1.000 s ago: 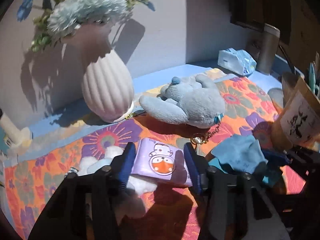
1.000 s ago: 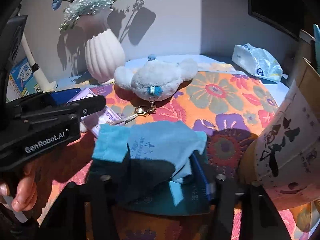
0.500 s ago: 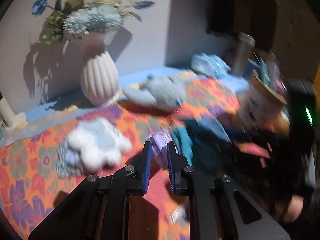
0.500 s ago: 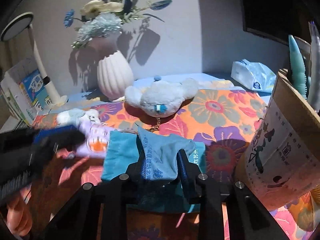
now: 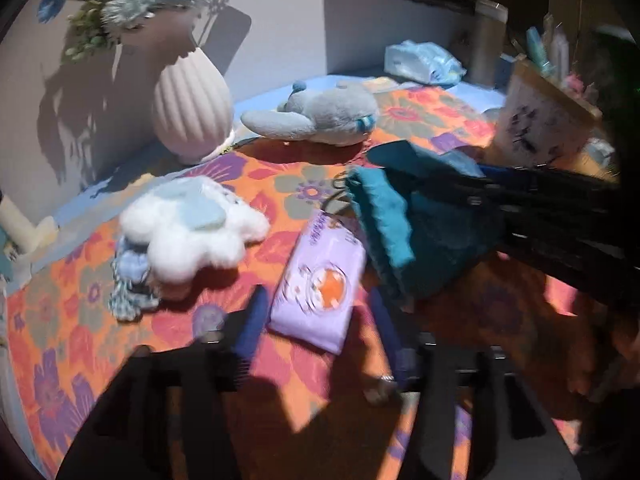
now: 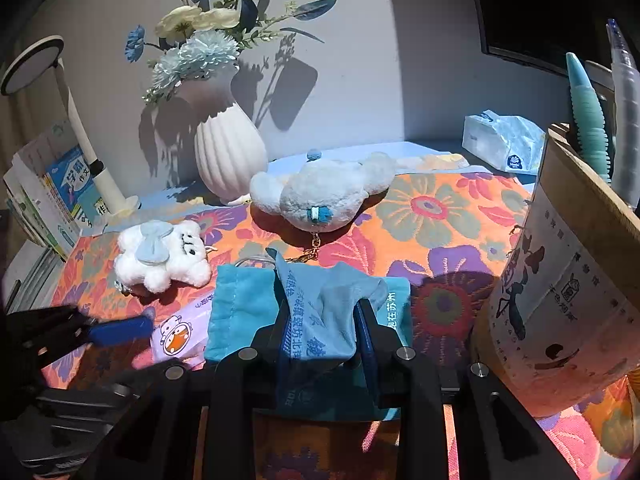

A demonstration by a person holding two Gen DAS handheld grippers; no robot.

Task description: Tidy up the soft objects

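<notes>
A purple tissue pack (image 5: pixel 320 284) with a cartoon print lies flat on the flowered cloth. My left gripper (image 5: pixel 318 322) stands either side of its near end, jaws opening, blue pads off it. To its right, my right gripper (image 6: pixel 326 328) is shut on a bunched light blue cloth (image 6: pixel 324 304) that lies over a teal cloth (image 6: pixel 240 308). A white cloud plush (image 5: pixel 188 232) lies left of the pack. A grey plush (image 5: pixel 320 120) with a key chain lies further back.
A ribbed white vase (image 5: pixel 192 108) with flowers stands at the back left by the wall. A paper pen holder (image 6: pixel 560 300) stands close on the right. A blue tissue packet (image 6: pixel 500 144) sits at the back right, and books (image 6: pixel 52 188) and a lamp (image 6: pixel 80 128) at the left.
The left gripper closed on the purple pack, carried it right beside the teal cloth, then opened off it. The right gripper closed on the light blue cloth and stayed put.
</notes>
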